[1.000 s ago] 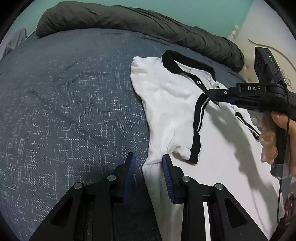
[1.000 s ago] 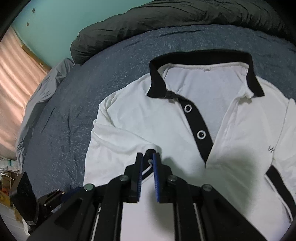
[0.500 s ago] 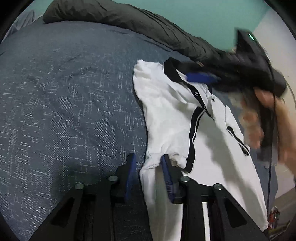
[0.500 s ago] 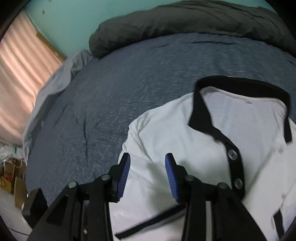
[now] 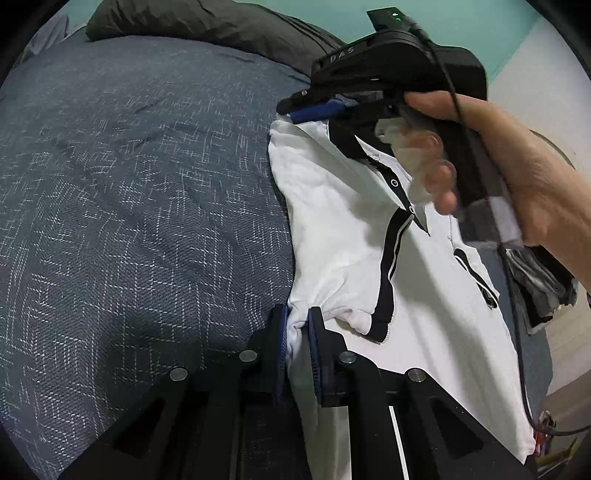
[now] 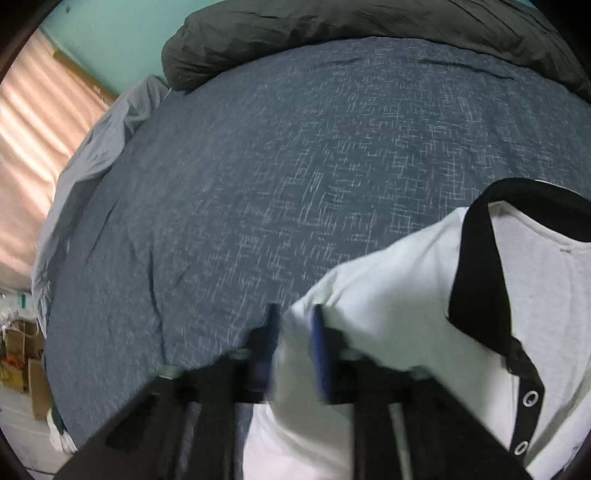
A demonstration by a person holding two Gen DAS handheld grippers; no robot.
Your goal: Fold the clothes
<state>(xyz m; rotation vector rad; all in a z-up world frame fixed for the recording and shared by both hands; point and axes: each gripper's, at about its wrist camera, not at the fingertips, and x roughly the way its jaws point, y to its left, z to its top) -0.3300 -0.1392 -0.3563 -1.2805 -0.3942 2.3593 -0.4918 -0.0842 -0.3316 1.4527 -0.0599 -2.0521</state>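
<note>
- Shirt [image 5: 343, 221] is showing white, with a black collar [image 6: 476, 266], a black placket [image 6: 528, 402] carrying white-ringed buttons, and black sleeve trim [image 5: 386, 291] edged by a thin white line.
- Bedcover [image 5: 129, 184] is presenting slate blue with a pale crosshatch fleck pattern.
- Duvet [image 6: 332, 26] is appearing plain dark charcoal.
- Wall [image 6: 110, 40] is reading as mint green.
- Curtain [image 6: 33, 140] is showing peach-pink in soft vertical bands.
- Left gripper [image 5: 295, 332] is showing a black body with blue pads.
- Right gripper [image 6: 293, 328] is showing the same black with blue pads, blurred.
- Sheet [image 6: 96, 147] is appearing pale grey.
</note>
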